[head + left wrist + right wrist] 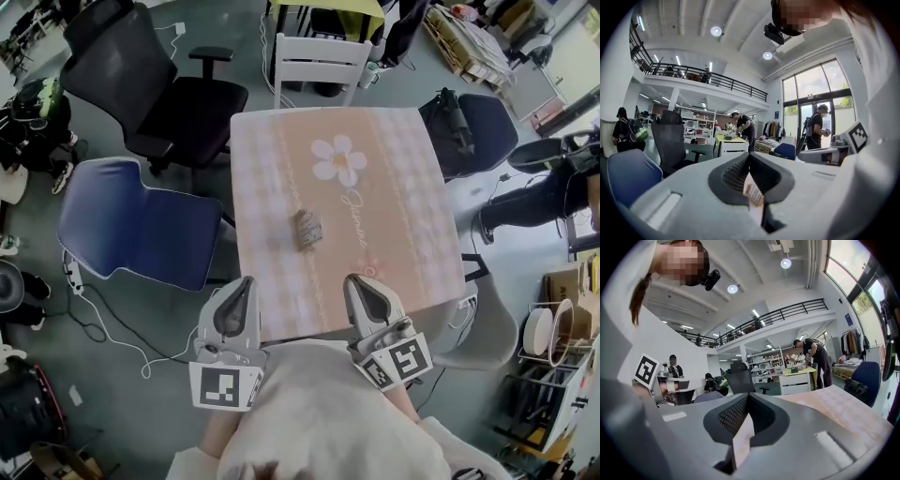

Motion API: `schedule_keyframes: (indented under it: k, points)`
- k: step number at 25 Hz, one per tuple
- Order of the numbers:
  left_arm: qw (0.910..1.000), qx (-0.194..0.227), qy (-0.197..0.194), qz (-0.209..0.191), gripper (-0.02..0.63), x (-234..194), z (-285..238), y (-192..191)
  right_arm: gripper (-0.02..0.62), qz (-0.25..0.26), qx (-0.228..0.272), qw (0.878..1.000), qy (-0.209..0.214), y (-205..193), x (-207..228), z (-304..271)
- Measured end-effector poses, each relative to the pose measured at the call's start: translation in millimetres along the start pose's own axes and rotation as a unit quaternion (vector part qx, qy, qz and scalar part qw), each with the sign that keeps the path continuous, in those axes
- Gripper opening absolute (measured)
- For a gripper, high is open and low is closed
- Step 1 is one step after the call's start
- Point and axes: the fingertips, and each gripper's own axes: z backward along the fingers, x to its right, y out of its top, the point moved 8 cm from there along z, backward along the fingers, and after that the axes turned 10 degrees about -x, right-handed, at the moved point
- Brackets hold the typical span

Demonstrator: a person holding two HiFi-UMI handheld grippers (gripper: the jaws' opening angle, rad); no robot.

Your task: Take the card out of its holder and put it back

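Card holder [307,230] is seen lying near the middle of the table [394,169], on the pink checked cloth, just near-left of the flower print [339,159]; whether the card is inside cannot be told at this size. The holder is touched by nothing. The left gripper [246,279] is held at the near edge of the table, left of the holder and apart from it, with its jaws closed tip to tip and nothing between them; in the left gripper view the holder [753,192] is glimpsed through the gap below the closed tips [749,154]. The right gripper [359,278] is held at the near edge too, right of the holder and apart from it, jaws pressed together and empty, as seen in the right gripper view [747,394]. A blue chair [131,220] is placed left of the table, a black office chair [155,80] far left, a white chair [319,61] at the far edge.
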Motion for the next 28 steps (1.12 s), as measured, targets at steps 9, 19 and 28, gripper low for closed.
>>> schedule_keyframes:
  k: [9,19,28]
  points:
    - [0.9998,-0.009,-0.015,0.005,0.000,-5,-10,-1,-0.002,0.019,-0.002,1.000,-0.022,-2,5,1]
    - [0.9997,-0.010,-0.024,0.003,0.000,-7,-15,1,0.048,0.026,-0.006,0.999,-0.025,3,12,-14]
    - [0.9998,-0.005,-0.008,0.020,0.000,-12,-15,4,0.146,-0.015,-0.037,0.999,-0.029,-7,51,-61]
